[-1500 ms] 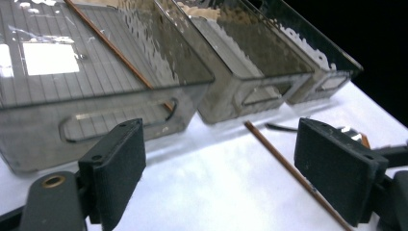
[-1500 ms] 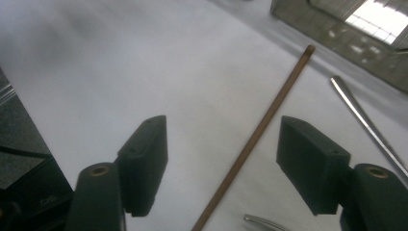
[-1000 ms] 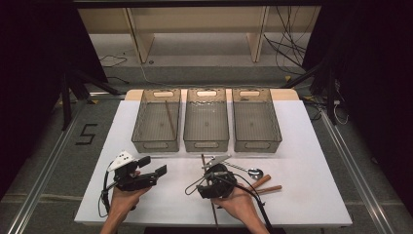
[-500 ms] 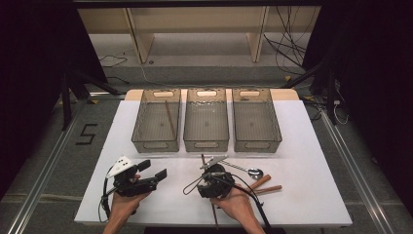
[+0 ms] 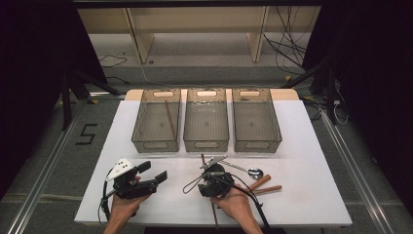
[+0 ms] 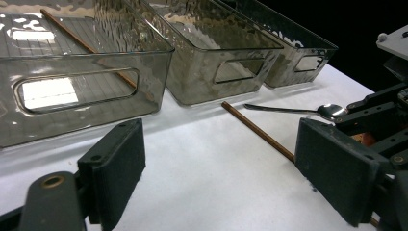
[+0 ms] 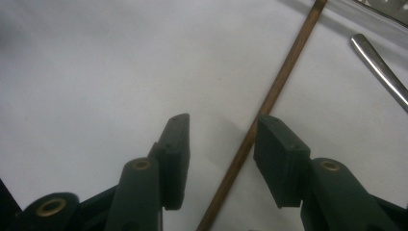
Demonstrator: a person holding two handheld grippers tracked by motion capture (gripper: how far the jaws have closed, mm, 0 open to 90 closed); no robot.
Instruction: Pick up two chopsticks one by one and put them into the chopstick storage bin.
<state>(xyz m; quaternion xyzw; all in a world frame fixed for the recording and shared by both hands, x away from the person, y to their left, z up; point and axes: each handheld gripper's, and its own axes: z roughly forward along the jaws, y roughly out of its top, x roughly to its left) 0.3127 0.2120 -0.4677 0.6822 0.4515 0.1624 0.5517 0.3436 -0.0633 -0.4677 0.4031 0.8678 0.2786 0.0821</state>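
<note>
- Since a second ago both hands have drawn slightly toward the table's near edge; the right gripper (image 7: 221, 163) is still low over the chopstick (image 7: 269, 101).
- Its fingers stand narrowly apart, the thin brown chopstick lying on the table (image 5: 311, 146) between them, close by one pad.
- Left gripper (image 6: 221, 178) hovers with fingers wide, holding nothing.
- Three clear bins: the left bin (image 5: 157, 120) holds another chopstick (image 5: 170, 119).
- A spoon (image 5: 246, 169) lies nearby.

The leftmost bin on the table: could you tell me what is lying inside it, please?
One brown chopstick lies slantwise inside the leftmost bin, also seen through its wall in the left gripper view. The rest of the floor looks bare, though the near wall's ripples blur the front corner.
</note>
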